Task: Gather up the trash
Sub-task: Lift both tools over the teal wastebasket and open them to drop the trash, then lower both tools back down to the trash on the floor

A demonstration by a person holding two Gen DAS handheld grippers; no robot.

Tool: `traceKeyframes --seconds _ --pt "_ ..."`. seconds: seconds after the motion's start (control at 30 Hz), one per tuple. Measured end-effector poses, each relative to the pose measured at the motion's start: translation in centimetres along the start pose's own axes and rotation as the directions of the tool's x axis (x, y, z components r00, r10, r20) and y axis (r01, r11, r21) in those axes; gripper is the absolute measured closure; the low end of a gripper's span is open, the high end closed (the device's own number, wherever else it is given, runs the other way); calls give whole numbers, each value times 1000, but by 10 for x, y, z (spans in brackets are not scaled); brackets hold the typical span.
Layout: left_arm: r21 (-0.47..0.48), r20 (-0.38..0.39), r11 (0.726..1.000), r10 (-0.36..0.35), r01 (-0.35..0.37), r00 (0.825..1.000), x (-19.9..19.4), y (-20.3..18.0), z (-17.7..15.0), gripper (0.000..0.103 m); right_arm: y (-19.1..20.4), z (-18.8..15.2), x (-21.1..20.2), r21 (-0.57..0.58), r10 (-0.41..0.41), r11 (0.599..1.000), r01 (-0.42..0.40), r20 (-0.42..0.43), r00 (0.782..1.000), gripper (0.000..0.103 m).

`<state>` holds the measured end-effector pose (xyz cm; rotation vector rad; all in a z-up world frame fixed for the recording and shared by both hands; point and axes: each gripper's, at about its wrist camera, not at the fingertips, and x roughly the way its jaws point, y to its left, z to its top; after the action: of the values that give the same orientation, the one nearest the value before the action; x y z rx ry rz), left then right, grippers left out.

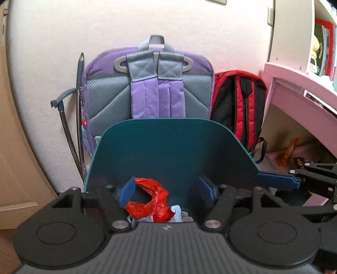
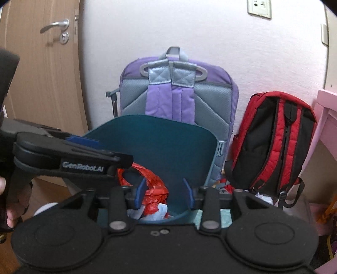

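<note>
Teal bin (image 1: pixel 168 151), open top, taken as landmark. Left tool (image 1: pixel 166 189) hangs over its mouth, blue pads (image 1: pixel 126 191) spread apart, nothing between them. Right tool (image 2: pixel 164 192) hangs over the same opening, fingers likewise parted and empty. Inside the bin: crumpled red plastic bag (image 1: pixel 151 200) atop pale blue-white wrappers (image 1: pixel 177 212). Behind the bin, against the wall: purple backpack (image 2: pixel 179 94); to its right, red-and-black backpack (image 2: pixel 273 143).

Left view only: pink surface (image 1: pixel 299 84) right of the bin, shelf with books (image 1: pixel 324 46) above it, and orange wrappers (image 1: pixel 288 151), possibly snack packets, on the floor beneath. Right view only: wooden door (image 2: pixel 42 84) with lever handle left of the bin, wall socket (image 2: pixel 259 7) above, and the left tool (image 2: pixel 84 140) seen from the side.
</note>
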<state>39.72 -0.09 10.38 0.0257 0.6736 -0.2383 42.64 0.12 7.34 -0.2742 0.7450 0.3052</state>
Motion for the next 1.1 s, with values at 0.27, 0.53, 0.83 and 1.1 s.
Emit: traceKeyframes --seconds 0.27,0.53,0.83,1.1 --pt "-11 -13 1000 -8 8 1000 -49 -10 -14 37 1 -6 -50 31 38 999 -40 39 998 62" --pt "13 9 1000 -18 18 1000 -104 -26 -39 30 10 -22 -102 37 79 996 -81 59 995 60" --pt "-14 -26 998 -55 55 998 -134 -31 -88 23 16 -67 -129 67 132 989 -133 24 991 57" --pt "-58 -90 997 -62 57 994 -103 -20 -149 16 15 -136 -98 138 182 976 -167 -101 978 55"
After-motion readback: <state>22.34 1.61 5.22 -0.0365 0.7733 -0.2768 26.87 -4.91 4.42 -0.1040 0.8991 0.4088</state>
